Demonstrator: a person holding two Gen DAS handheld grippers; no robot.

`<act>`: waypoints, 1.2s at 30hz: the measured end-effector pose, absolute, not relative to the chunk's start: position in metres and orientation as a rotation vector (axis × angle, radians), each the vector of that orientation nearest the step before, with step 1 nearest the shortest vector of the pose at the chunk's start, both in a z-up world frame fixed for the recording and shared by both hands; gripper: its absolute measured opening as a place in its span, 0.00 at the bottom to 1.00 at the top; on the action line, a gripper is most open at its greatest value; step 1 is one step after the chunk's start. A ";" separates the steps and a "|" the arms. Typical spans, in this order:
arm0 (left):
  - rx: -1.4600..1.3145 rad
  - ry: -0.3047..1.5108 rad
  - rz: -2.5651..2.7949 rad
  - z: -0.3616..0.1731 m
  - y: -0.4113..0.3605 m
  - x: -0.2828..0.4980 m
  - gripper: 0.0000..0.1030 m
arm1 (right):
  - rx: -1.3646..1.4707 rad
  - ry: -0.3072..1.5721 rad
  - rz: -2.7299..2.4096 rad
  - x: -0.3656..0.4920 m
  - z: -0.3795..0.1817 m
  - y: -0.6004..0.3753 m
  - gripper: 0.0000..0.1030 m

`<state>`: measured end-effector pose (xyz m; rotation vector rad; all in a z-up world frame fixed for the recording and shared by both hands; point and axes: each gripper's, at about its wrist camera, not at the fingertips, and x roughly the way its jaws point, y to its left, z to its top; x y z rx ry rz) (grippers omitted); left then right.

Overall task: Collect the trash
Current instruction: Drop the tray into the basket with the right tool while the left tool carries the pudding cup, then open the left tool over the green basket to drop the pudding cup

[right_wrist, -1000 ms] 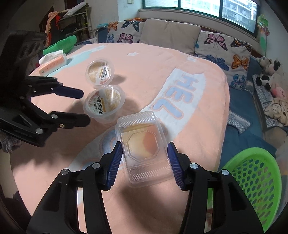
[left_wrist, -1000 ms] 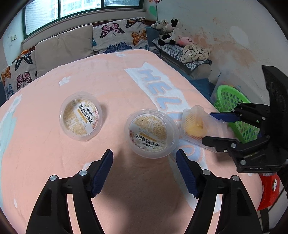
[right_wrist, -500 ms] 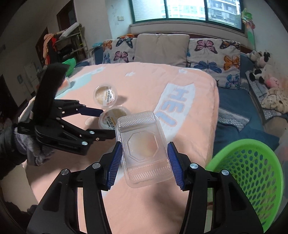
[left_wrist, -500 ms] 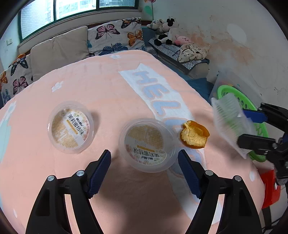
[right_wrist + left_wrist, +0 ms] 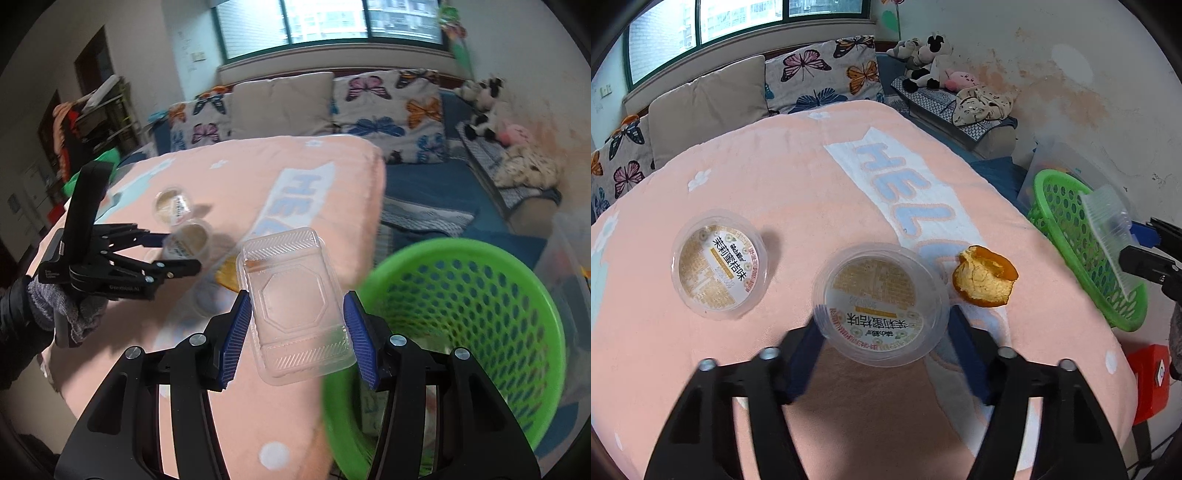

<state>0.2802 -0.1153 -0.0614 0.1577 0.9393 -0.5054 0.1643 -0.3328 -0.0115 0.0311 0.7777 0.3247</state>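
My right gripper point(image 5: 297, 338) is shut on a clear plastic clamshell box point(image 5: 295, 306) and holds it in the air at the left rim of the green basket point(image 5: 480, 302); box point(image 5: 1108, 236) and basket point(image 5: 1067, 229) also show at the right of the left wrist view. My left gripper point(image 5: 882, 354) is open, its fingers on either side of a round clear cup point(image 5: 881, 304) with a printed lid on the pink cloth point(image 5: 798, 192). A second such cup point(image 5: 718, 264) lies to its left. An orange peel point(image 5: 984, 277) lies to its right.
The cloth-covered table ends just before the basket, which stands lower beside it. A red object point(image 5: 1150, 380) sits below the basket. A sofa with butterfly cushions point(image 5: 816, 81) and soft toys point(image 5: 927, 59) lines the far side.
My right gripper has lifted the clamshell box off the orange peel and carried it right to the basket. My left gripper has moved forward around the near cup.
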 end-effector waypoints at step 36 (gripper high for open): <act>0.192 0.846 -0.719 0.001 -0.242 0.226 0.59 | 0.201 0.773 -0.032 0.085 -0.023 -0.458 0.58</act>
